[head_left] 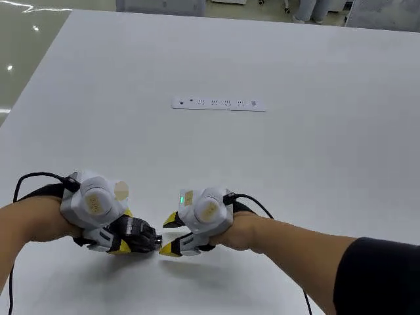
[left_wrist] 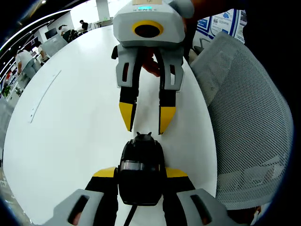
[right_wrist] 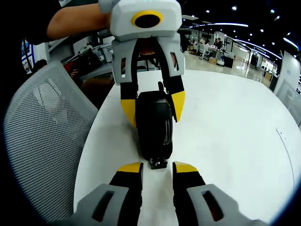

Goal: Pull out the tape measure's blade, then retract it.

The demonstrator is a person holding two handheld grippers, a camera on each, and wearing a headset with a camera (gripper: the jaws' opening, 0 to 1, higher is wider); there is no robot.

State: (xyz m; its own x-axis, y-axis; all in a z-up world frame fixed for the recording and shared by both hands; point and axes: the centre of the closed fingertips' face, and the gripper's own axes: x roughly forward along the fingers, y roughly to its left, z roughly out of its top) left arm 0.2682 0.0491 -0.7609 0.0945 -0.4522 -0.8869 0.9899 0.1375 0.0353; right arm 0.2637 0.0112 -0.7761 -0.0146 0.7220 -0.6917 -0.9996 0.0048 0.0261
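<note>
Okay, the left claw (left_wrist: pixel 141 175) is clamped on the black tape measure (left_wrist: pixel 141 157), held low at the near edge of the white bench (head_left: pixel 275 170). The right claw (right_wrist: pixel 158 169) faces it with its jaws apart. The blade hook (right_wrist: pixel 158 163) at the case mouth sits just between the yellow tips; contact can't be told. The blade looks fully in. A wide bare surface runs ahead to the power strip (head_left: pixel 218 104), well apart from both claws. A mesh chair (left_wrist: pixel 244 117) sits just beside the bench edge, behind the grippers.
</note>
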